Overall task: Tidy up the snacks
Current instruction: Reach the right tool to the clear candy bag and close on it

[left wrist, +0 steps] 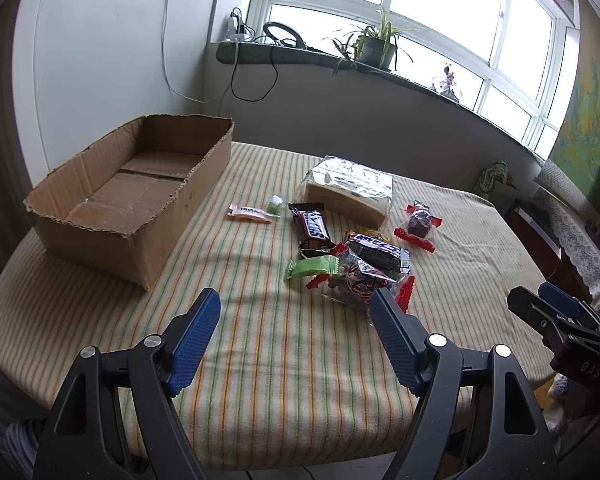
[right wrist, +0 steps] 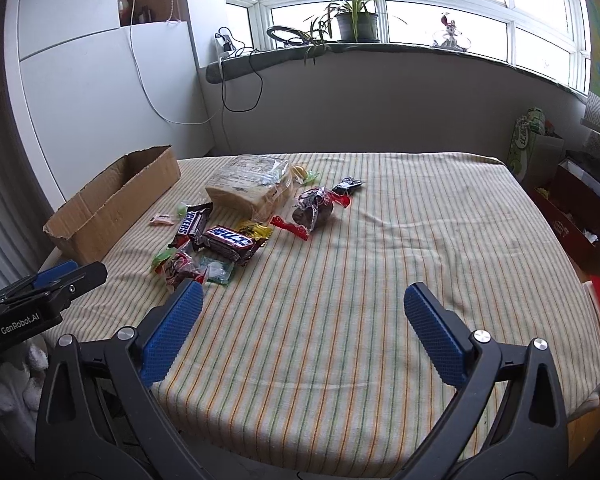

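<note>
An open cardboard box (left wrist: 112,200) stands empty at the table's left; it also shows in the right wrist view (right wrist: 112,200). Snacks lie in a loose pile mid-table: a bagged loaf of bread (left wrist: 346,190), two Snickers bars (left wrist: 312,229) (right wrist: 228,238), a green wrapper (left wrist: 310,268), a pink candy (left wrist: 248,213), a clear-wrapped chocolate with red ends (left wrist: 419,224) (right wrist: 314,210). My left gripper (left wrist: 296,312) is open and empty, just short of the pile. My right gripper (right wrist: 300,304) is open and empty over bare cloth, right of the pile.
The table wears a striped cloth (right wrist: 380,264). A windowsill with a potted plant (right wrist: 356,20) and cables runs along the back wall. Boxes and clutter (right wrist: 572,216) stand beyond the table's right edge. A white cabinet (left wrist: 100,60) rises behind the box.
</note>
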Demonstrator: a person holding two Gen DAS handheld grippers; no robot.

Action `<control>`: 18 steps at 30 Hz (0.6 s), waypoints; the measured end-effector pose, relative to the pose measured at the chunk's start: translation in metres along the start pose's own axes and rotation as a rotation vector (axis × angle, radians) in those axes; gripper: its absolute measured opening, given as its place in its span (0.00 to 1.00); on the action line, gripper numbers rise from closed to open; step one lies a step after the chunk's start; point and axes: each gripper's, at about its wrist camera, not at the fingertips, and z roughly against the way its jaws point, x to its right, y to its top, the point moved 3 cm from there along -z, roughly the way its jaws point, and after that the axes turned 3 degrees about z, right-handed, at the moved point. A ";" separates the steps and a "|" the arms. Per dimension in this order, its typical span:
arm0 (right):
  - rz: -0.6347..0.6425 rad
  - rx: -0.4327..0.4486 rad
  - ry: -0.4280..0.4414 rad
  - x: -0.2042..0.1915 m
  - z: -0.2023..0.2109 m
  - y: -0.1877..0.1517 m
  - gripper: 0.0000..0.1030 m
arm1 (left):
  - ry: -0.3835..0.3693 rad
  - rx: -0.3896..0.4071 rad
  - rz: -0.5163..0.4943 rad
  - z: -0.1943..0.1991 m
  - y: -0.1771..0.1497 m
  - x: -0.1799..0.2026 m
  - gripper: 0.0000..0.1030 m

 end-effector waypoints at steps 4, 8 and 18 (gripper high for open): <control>0.031 -0.012 -0.011 0.012 -0.012 0.017 0.94 | -0.027 -0.015 -0.004 -0.004 0.001 0.006 0.73; 0.023 -0.043 -0.007 0.028 -0.033 0.035 0.94 | -0.072 -0.048 0.006 -0.013 0.001 0.015 0.73; -0.080 -0.182 0.096 0.037 -0.103 0.056 0.82 | -0.155 -0.168 0.065 -0.046 0.003 0.029 0.73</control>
